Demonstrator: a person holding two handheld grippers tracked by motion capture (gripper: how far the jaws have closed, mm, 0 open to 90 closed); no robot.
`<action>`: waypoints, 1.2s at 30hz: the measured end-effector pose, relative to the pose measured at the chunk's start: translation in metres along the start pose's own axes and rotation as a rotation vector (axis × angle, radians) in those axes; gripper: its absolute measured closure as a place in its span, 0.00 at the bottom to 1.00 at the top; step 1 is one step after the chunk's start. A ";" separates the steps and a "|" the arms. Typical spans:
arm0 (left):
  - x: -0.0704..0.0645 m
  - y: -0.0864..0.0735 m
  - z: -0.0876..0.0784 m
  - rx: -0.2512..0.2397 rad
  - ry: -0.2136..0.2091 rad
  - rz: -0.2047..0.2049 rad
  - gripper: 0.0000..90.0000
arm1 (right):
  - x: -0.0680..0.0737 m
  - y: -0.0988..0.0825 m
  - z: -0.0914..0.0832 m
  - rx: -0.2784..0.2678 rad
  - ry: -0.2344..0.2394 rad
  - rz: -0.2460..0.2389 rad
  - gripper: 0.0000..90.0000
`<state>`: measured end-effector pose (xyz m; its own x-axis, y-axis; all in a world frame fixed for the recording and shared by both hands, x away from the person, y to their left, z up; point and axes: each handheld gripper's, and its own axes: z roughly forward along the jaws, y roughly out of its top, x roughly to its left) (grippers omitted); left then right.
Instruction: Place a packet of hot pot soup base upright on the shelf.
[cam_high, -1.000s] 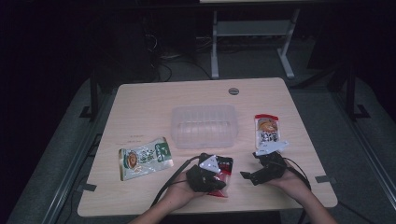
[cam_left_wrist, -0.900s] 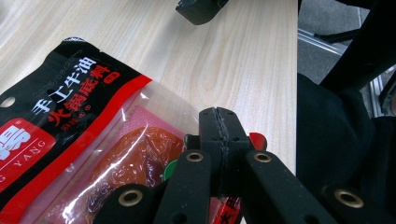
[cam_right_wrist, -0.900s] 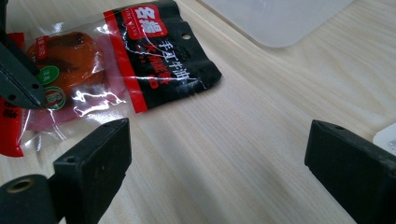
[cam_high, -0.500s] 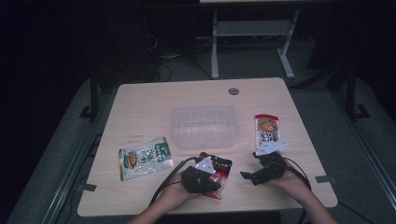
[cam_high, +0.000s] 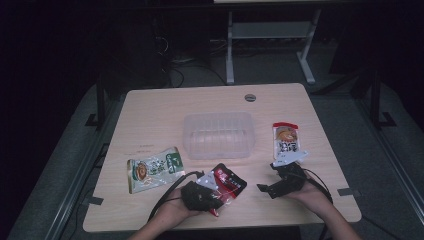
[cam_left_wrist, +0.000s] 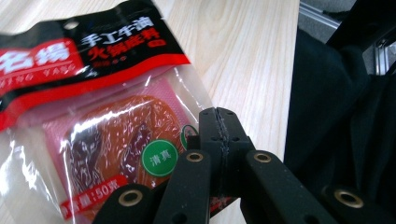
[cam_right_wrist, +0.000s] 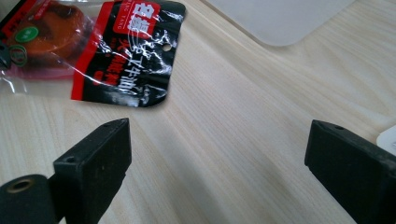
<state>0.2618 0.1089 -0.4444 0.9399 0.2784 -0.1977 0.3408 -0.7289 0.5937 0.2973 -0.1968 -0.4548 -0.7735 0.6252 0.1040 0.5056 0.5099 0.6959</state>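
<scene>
Left claw (cam_high: 212, 192) stays pinched on the lower edge of the red-and-black packet (cam_high: 227, 181), near the front of the surface (cam_high: 150, 110), and over the last second it has drawn the packet a little toward the left, off from the right claw (cam_high: 280, 182), which rests spread and empty by the orange packet (cam_high: 286, 140). My guess is the held packet is bound for the clear container (cam_high: 218, 135); the green packet (cam_high: 152, 169) lies untouched
</scene>
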 end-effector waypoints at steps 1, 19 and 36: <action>0.000 0.000 0.000 0.000 0.000 0.000 1.00 | 0.000 0.000 0.000 0.004 0.000 -0.002 0.07; 0.013 -0.025 -0.025 0.024 0.081 -0.037 1.00 | 0.000 -0.001 0.003 0.025 0.002 0.006 0.08; 0.022 -0.031 -0.051 -0.057 0.133 -0.071 1.00 | 0.001 0.000 0.004 0.020 0.011 -0.001 0.08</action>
<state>0.2711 0.1692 -0.4276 0.9013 0.4106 -0.1380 0.4006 -0.6687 0.6264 0.2980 -0.1938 -0.4571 -0.7784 0.6178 0.1112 0.5121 0.5225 0.6817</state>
